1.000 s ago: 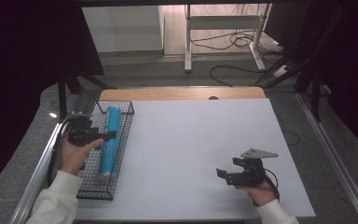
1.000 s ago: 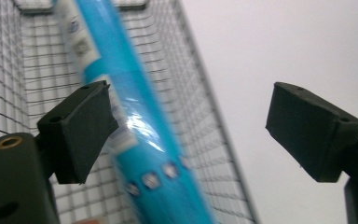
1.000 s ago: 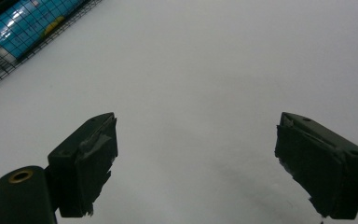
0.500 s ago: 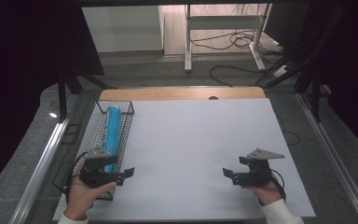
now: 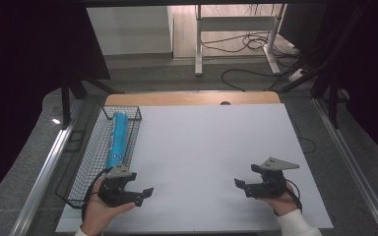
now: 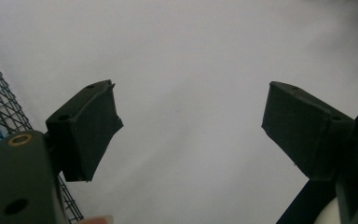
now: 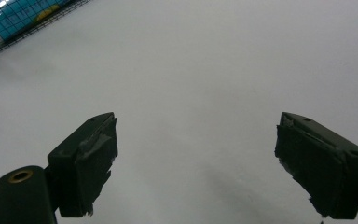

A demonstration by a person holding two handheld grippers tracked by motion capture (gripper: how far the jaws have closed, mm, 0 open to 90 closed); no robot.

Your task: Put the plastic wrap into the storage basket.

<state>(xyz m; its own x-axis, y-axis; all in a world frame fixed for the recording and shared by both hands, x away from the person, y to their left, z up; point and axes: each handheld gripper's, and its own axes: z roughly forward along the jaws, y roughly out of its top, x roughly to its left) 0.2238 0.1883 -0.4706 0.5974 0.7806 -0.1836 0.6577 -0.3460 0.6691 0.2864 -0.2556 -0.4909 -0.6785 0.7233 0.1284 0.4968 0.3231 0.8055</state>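
**Both grippers empty, tube in basket**

Blue tube (image 5: 117,139) lies lengthwise in wire basket (image 5: 86,162) at table's (image 5: 206,147) left edge. Left gripper (image 5: 145,193) sits just beside basket's near end, over white surface; jaws have just been closing some but stand apart w/ nothing btwn them. Right gripper (image 5: 237,184) at near right, well apart from tube, jaws spread wide, empty.

the high view looks from above the near edge, forward and down on the whole white table (image 5: 206,147). each gripper view looks close and low along its own jaws at this table; both share the wire basket (image 6: 0,102) (image 7: 9,23).
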